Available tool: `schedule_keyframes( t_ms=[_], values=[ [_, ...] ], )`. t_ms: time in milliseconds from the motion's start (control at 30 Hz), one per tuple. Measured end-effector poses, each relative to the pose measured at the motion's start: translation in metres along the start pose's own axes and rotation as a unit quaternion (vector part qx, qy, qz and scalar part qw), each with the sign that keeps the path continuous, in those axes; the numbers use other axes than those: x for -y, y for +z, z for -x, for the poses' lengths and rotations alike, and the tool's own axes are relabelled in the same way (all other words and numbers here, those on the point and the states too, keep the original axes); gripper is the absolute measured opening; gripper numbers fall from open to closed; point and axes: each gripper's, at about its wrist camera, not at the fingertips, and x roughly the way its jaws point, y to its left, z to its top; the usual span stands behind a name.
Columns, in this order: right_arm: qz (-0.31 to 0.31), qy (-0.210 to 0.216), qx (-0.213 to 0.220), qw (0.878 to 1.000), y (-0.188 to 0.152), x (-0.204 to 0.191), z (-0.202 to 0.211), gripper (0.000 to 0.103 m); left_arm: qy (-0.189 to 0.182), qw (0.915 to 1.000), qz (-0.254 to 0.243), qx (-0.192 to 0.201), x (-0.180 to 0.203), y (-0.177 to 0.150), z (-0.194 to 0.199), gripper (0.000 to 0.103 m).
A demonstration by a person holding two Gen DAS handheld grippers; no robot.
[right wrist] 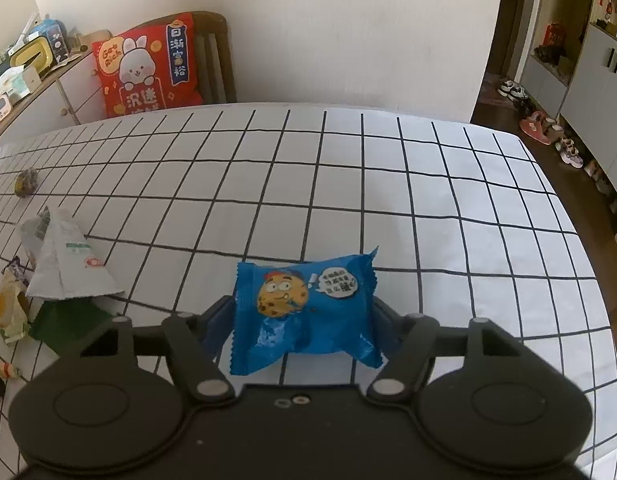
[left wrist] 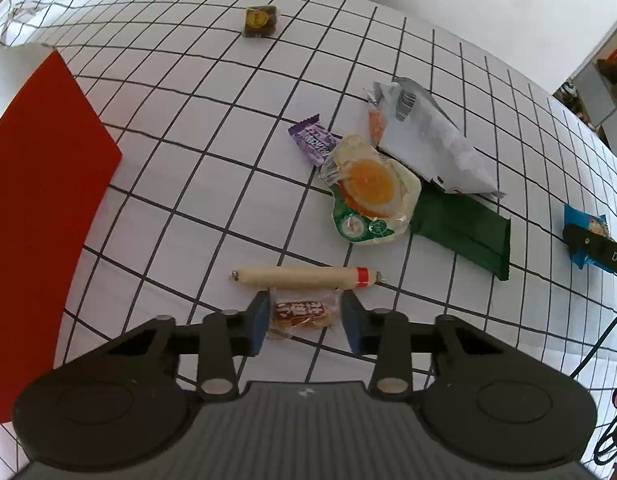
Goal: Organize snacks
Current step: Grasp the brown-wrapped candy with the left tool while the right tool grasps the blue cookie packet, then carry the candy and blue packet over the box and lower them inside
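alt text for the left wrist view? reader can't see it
The left gripper straddles a small brown wrapped candy on a grid-patterned tablecloth, its blue pads flanking it. Just beyond lies a sausage stick, then a pile of snack packets; a red sheet sits at left.
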Motion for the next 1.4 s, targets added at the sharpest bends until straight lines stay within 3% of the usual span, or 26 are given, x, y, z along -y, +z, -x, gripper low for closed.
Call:
schedule_keyframes(
  t_ms=[133, 333, 733, 1400],
  values=[
    [-0.002, 0.001, -0.002, 1.0, -0.002, 0.0, 0.01, 0.056, -0.002, 1.0, -0.002, 0.0, -0.005, -0.001, 0.002, 0.034],
    [0.001, -0.002, -0.008, 1.0, -0.018, -0.003, 0.022, 0.055, -0.003, 1.0, -0.005, 0.002, -0.01, -0.006, 0.007, 0.033],
    [-0.003, 0.049, -0.012, 0.999, -0.047, -0.03, 0.078, 0.055, -0.016, 0.9998, -0.014, 0.003, -0.024, -0.024, 0.028, 0.033],
    [0.033, 0.111, 0.018, 0.993, -0.068, -0.112, 0.179, 0.055, -0.062, 0.9962, -0.044, 0.042, -0.065, -0.066, 0.128, 0.033]
  ],
)
